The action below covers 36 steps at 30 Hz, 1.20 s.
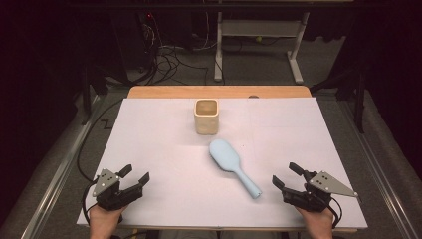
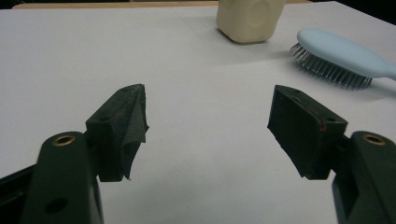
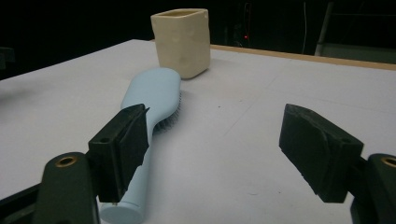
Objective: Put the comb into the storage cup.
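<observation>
While both grippers waited at the near edge of a white table, a light blue hairbrush lay bristles down near the middle of it. Seen from the high view, the brush head pointed toward 11 o'clock and its handle ran toward 5 o'clock, ending close to the right gripper. A cream square cup stood upright just beyond the brush head, at 12 o'clock from the table's centre, near it but not touching.

The left gripper sat at about 7 o'clock on the table, held by a hand at the bottom edge. Its jaws stood wide apart with nothing between them. In the left gripper view, bare table showed between the jaws, with the hairbrush and cup farther off toward 1 o'clock.

The right gripper sat at about 5 o'clock, held by the other hand. Its jaws were also spread wide and gripped nothing. In the right gripper view, the hairbrush stretched away beside the left-hand jaw, its handle end passing behind that jaw rather than between the two, and the cup stood beyond it.
</observation>
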{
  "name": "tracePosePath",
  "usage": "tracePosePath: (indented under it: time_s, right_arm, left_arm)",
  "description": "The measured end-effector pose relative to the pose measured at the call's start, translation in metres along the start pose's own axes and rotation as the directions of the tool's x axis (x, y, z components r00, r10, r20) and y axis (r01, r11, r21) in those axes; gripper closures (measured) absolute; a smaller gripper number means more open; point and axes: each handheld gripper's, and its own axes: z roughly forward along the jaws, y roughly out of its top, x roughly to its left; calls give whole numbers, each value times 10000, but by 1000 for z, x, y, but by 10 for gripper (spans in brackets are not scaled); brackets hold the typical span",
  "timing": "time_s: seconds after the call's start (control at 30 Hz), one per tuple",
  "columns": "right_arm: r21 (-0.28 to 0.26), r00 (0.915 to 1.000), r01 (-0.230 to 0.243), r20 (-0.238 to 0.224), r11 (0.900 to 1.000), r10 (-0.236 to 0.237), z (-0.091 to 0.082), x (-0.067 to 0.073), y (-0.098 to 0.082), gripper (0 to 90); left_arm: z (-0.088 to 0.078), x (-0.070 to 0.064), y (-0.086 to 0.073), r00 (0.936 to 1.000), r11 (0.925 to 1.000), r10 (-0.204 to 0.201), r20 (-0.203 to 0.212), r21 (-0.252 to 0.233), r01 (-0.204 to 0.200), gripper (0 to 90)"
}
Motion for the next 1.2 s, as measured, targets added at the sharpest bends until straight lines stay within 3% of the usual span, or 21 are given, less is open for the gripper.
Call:
tracePosePath:
  time_s: [0.43,0.8,1.2]
  right_arm:
    - [-28,9998,35,-188,10000,-36,7,6,2,244]
    - [-184,9995,-204,-251,9996,200,13,9,3,227]
    - [51,9982,-163,-570,9999,165,24,19,4,207]
  left_arm:
    - [0,0,0,10000,10000,20,10,-1,-20,286]
    - [0,0,0,10000,10000,26,12,5,-26,286]
    - [0,0,0,10000,10000,35,16,4,-35,287]
